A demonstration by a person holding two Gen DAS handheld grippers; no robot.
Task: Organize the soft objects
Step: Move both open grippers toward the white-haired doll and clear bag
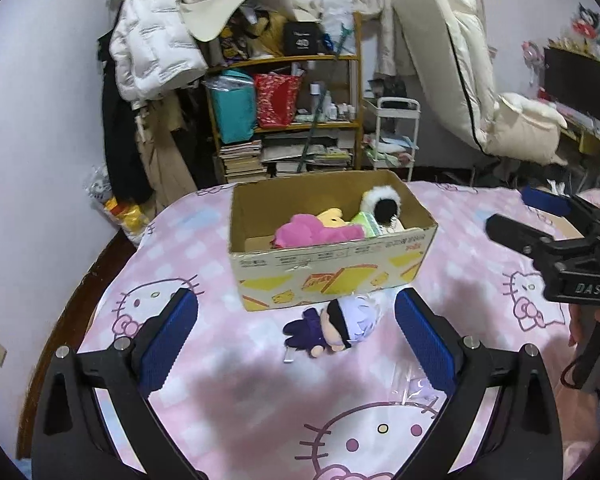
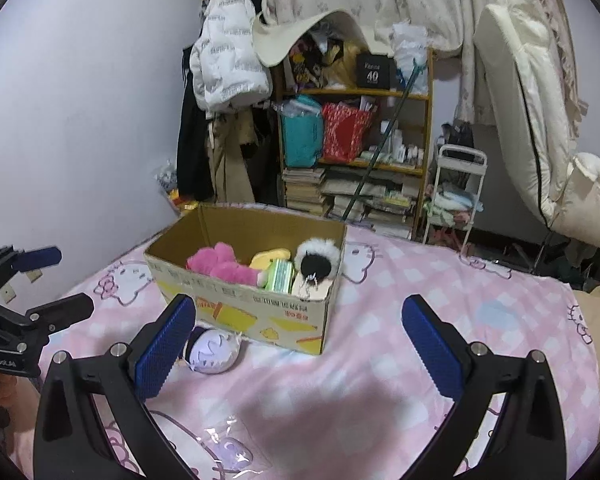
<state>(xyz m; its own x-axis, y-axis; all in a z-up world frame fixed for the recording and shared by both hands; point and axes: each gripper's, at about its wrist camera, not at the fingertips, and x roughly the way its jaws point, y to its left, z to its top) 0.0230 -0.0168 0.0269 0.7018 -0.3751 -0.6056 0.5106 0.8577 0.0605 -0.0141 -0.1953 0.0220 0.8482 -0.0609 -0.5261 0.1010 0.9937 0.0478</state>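
Observation:
An open cardboard box (image 1: 332, 276) (image 2: 236, 312) stands on the pink cat-print bedspread (image 1: 220, 380) (image 2: 380, 380). Inside lie a pink plush (image 1: 316, 234) (image 2: 224, 266), a yellow plush (image 1: 332, 216) (image 2: 270, 259), a green packet (image 1: 366, 224) (image 2: 280, 276) and a black-and-white fluffy toy (image 1: 382, 204) (image 2: 316, 262). A small doll with pale lilac hair and dark purple clothes (image 1: 332, 328) (image 2: 214, 354) lies on the bedspread just in front of the box. My left gripper (image 1: 296, 332) hangs open around the doll, fingers well apart from it. My right gripper (image 2: 298, 334) is open and empty, right of the doll.
A clear plastic packet (image 1: 414, 390) (image 2: 228, 446) lies on the bedspread near me. Behind the bed stand a cluttered wooden shelf (image 1: 284, 120) (image 2: 356, 140), hanging coats (image 1: 152, 40), a small white trolley (image 1: 394, 136) and a cream folded mattress (image 1: 460, 64). A hand (image 1: 592, 328) holds the right gripper.

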